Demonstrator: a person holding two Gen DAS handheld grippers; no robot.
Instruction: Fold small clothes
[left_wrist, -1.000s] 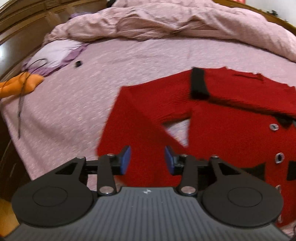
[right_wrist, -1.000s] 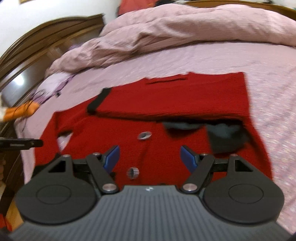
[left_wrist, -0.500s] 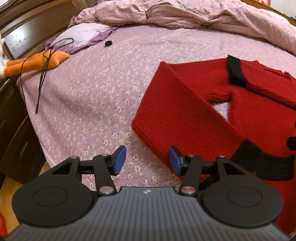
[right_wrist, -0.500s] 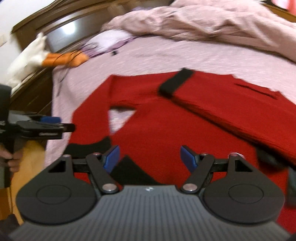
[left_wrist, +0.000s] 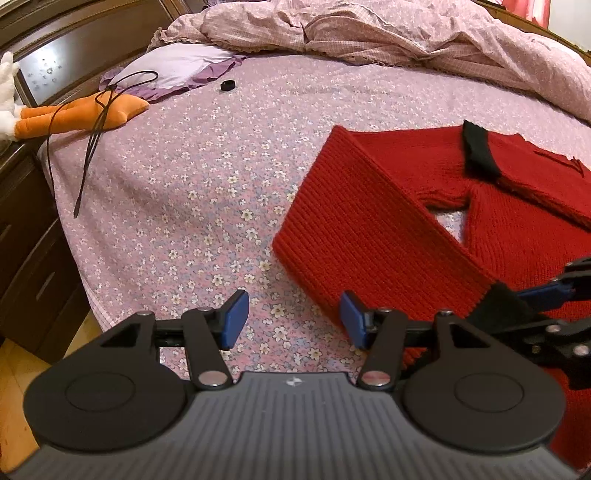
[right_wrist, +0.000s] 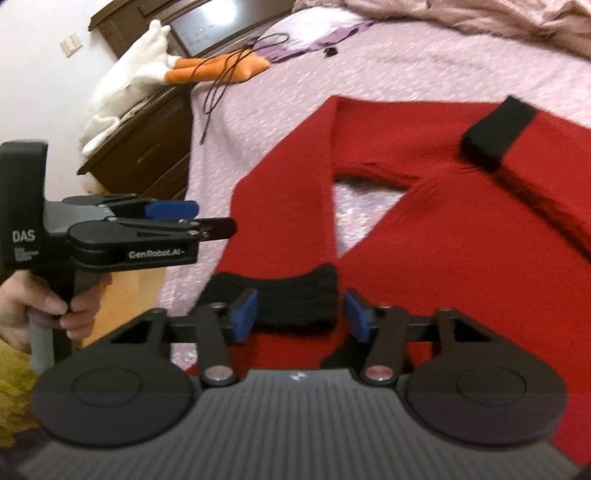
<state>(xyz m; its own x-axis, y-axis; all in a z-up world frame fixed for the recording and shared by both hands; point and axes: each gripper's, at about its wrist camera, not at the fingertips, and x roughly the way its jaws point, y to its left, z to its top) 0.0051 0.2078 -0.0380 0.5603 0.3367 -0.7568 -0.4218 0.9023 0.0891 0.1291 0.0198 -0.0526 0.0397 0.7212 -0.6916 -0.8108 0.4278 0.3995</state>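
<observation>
Lettering on the left gripper (right_wrist: 192, 218) reads "GenRobot.AI" along its side and "DAS" on the body; smaller print under "DAS" is too fine to read. A hand (right_wrist: 44, 314) holds its handle at the bed's near edge. Its jaws stand spread, having just been opening, with only the flowered bedsheet (left_wrist: 192, 192) between them. The right gripper (right_wrist: 301, 314) has just been closing; its blue pads sit either side of the black cuff (right_wrist: 280, 299) without pressing it. That cuff ends a sleeve of the red cardigan (right_wrist: 461, 258), spread flat on the sheet. Farther off lie an orange plush toy (left_wrist: 74, 116), a black cord (left_wrist: 99, 122) and a rumpled pink duvet (left_wrist: 369, 33).
</observation>
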